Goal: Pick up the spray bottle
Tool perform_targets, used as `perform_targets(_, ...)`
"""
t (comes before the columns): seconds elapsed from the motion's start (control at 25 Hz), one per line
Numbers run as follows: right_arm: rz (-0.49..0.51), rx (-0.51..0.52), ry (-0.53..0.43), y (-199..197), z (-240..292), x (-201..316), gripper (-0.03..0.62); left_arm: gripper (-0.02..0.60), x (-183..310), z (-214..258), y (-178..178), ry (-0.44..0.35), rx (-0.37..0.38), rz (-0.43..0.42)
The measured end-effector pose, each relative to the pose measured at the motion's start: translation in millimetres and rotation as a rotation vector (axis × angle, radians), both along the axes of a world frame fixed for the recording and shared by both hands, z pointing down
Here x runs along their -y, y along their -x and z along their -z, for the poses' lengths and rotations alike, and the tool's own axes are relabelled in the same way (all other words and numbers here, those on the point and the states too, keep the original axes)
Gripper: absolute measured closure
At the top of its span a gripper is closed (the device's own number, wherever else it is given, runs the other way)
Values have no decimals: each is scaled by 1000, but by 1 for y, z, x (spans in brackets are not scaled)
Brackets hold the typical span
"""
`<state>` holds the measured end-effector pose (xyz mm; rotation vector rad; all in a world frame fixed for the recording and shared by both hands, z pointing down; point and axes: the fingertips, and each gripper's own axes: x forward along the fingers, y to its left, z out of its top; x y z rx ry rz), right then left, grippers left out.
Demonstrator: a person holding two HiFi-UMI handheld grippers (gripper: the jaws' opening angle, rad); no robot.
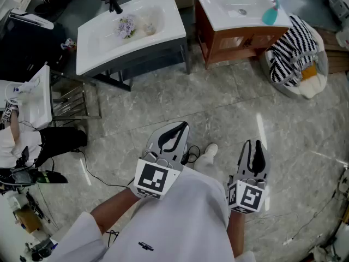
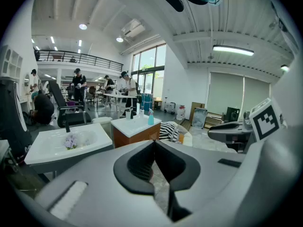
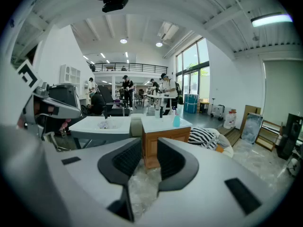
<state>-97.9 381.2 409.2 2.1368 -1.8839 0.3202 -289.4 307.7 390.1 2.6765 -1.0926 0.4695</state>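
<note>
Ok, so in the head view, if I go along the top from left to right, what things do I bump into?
purple flowers → spray bottle → striped cloth

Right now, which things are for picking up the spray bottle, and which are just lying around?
For the job: spray bottle, right gripper, left gripper.
Just lying around: purple flowers in the white sink, striped cloth.

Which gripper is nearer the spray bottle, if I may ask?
Right. The right gripper is across the floor from the spray bottle; the left gripper is farther off leftward.
</note>
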Motion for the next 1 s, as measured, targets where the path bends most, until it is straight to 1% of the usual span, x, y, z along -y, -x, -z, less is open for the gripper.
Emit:
perform_targets(0.04,-3,0,-6,-1,4,-9,515,575,-10,5,-2,-7,-7,3)
perform_targets(0.08,-1,0,-7,-2,8,-18,559,575,-20,9,-4,-12,-14,7)
perform_targets(0.12,8,-1,-3,-2,10,-26,581,575,-29,13,-6,-14,-20,12)
perform_targets(0.16,22,-2,3,-3,12,-32,589,575,-37,16,-9,-13,-25,19)
perform_targets(0.24,38,1,4,-6,15,-39,590,575,-49,22,-14,-12,-30,29)
perform_targets(0.36,28,8,-19,-15,22,-47,589,575,-58,31,-24,-28,-37,31)
perform_targets(0.44,30,17,-47,-21,30,-49,590,575,-60,36,-31,-44,-40,32)
perform_targets(0.56,48,72,-108,-30,40,-52,589,576,-62,38,-42,-60,-34,30)
perform_targets(0.64,46,91,-132,-40,43,-56,589,575,-65,38,-51,-61,-30,30)
perform_targets(0.84,31,69,-115,-77,40,-61,589,575,-69,39,-83,-63,-27,37)
perform_targets(1.0,19,126,-119,-107,34,-58,589,575,-70,38,-112,-63,9,31)
